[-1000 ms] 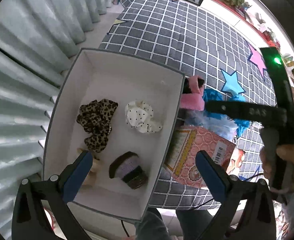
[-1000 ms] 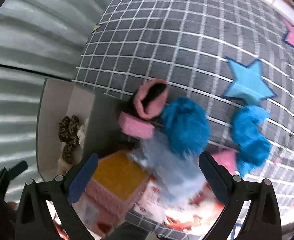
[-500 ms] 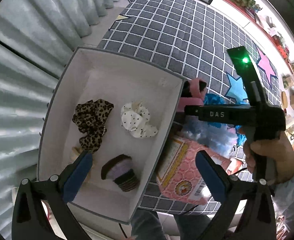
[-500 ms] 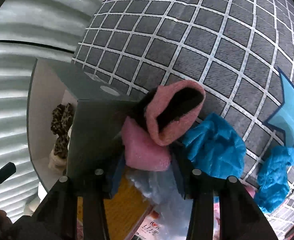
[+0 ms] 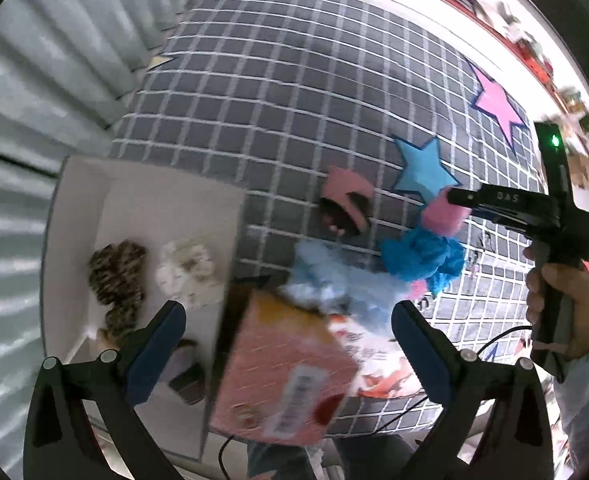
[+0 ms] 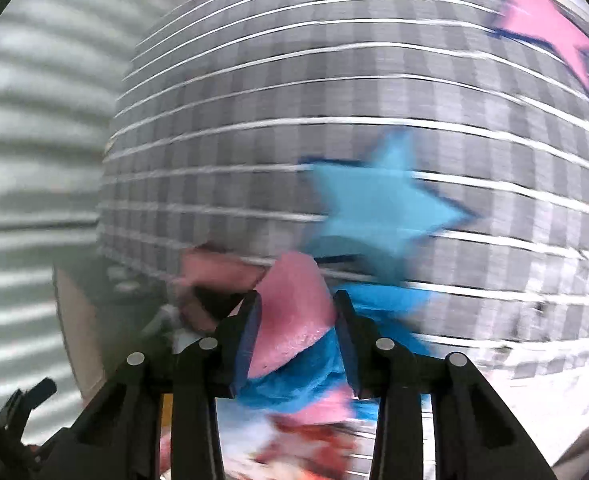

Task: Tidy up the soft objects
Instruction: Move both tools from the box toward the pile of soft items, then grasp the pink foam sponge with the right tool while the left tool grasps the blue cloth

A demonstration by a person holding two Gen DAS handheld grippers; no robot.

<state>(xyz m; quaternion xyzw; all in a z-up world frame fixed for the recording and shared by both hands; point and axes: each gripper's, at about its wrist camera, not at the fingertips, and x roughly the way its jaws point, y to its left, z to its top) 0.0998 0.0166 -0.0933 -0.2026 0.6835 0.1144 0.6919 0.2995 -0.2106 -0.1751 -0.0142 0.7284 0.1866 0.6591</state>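
Blue-padded jaws of the right gripper [image 6: 296, 334] are closing on a soft pink foam block [image 6: 294, 312], which they pinch above a crumpled bright blue cloth [image 5: 424, 256]. Nearer the person, the left gripper [image 5: 284, 344] is spread wide and empty over a pink cardboard box [image 5: 282, 368]. Beyond lie a white open storage box [image 5: 74, 208] holding a leopard-print scrunchie [image 5: 116, 276], and the grey checked tablecloth [image 5: 294, 92].

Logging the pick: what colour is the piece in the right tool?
Pink; clearest in the right wrist view.
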